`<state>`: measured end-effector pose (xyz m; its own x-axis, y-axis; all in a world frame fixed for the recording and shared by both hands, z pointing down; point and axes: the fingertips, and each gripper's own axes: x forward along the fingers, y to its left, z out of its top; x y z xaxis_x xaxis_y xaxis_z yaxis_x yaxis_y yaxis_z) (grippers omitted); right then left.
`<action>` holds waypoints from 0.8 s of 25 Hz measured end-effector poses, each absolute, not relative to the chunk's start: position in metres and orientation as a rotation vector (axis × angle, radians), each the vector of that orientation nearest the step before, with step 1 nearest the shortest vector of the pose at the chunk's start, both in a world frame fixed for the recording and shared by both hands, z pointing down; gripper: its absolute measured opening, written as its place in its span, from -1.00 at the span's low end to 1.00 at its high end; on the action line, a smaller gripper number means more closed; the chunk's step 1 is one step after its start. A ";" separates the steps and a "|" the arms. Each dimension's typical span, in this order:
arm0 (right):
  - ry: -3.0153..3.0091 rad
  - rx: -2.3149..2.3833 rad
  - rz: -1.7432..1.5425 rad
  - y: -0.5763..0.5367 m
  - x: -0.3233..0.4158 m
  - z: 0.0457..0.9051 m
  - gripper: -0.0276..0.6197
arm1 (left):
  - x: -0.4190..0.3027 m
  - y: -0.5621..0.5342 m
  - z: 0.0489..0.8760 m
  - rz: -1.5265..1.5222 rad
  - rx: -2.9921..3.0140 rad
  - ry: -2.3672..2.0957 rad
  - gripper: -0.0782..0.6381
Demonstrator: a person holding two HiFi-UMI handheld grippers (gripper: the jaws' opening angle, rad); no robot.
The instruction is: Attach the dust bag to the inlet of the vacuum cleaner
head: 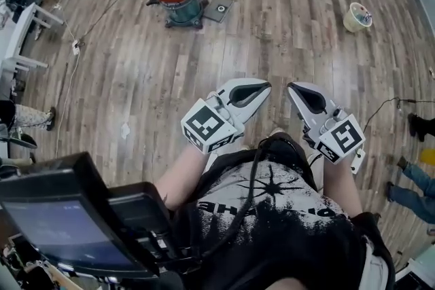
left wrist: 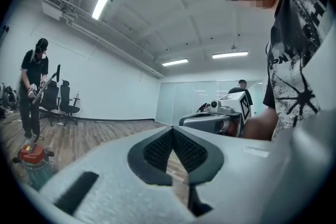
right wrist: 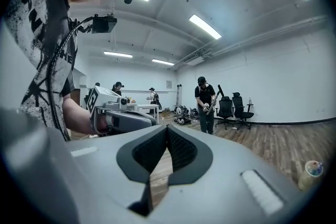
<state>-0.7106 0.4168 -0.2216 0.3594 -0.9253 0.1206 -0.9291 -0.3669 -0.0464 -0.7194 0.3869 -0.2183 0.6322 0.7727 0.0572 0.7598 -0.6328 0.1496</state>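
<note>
The vacuum cleaner [head: 182, 2], a teal drum with a red top and a black hose, stands on the wood floor far ahead of me. It also shows low at the left of the left gripper view as the vacuum cleaner [left wrist: 32, 157]. A flat grey square piece [head: 220, 9] lies on the floor just right of it; I cannot tell whether this is the dust bag. My left gripper [head: 265, 86] and right gripper [head: 292, 88] are held side by side in front of my chest, well short of the vacuum. Both are shut with nothing between the jaws.
A person [left wrist: 34, 86] stands right beside the vacuum holding a long tool. A pale bucket [head: 357, 17] sits at the far right. At the left edge is a white table [head: 24, 30], with a cable [head: 71, 78] trailing over the floor. Office chairs [right wrist: 236, 107] line the wall.
</note>
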 end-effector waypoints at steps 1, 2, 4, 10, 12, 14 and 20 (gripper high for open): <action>-1.755 2.560 0.207 0.416 -0.700 -0.221 -0.90 | -0.710 0.385 -0.218 0.180 2.733 1.277 -0.79; -1.761 2.554 0.216 0.416 -0.689 -0.220 -0.90 | -0.699 0.384 -0.217 0.183 2.732 1.266 -0.79; -1.778 2.543 0.224 0.414 -0.663 -0.217 -0.90 | -0.675 0.381 -0.214 0.192 2.743 1.244 -0.79; -1.879 2.470 0.238 0.400 -0.569 -0.210 -0.90 | -0.586 0.370 -0.210 0.226 2.778 1.148 -0.79; -1.914 2.421 0.233 0.396 -0.536 -0.209 -0.90 | -0.555 0.371 -0.210 0.222 2.787 1.119 -0.79; -1.942 2.384 0.222 0.395 -0.505 -0.209 -0.90 | -0.523 0.372 -0.208 0.218 2.796 1.089 -0.79; -2.002 2.328 0.229 0.402 -0.420 -0.213 -0.90 | -0.438 0.380 -0.209 0.225 2.795 1.016 -0.79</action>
<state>-0.4203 0.4020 -0.2132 0.1442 -0.9776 0.1534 -0.9870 -0.1533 -0.0490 -0.4384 0.3796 -0.2093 0.7579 0.6466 0.0866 0.6227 -0.7566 0.1995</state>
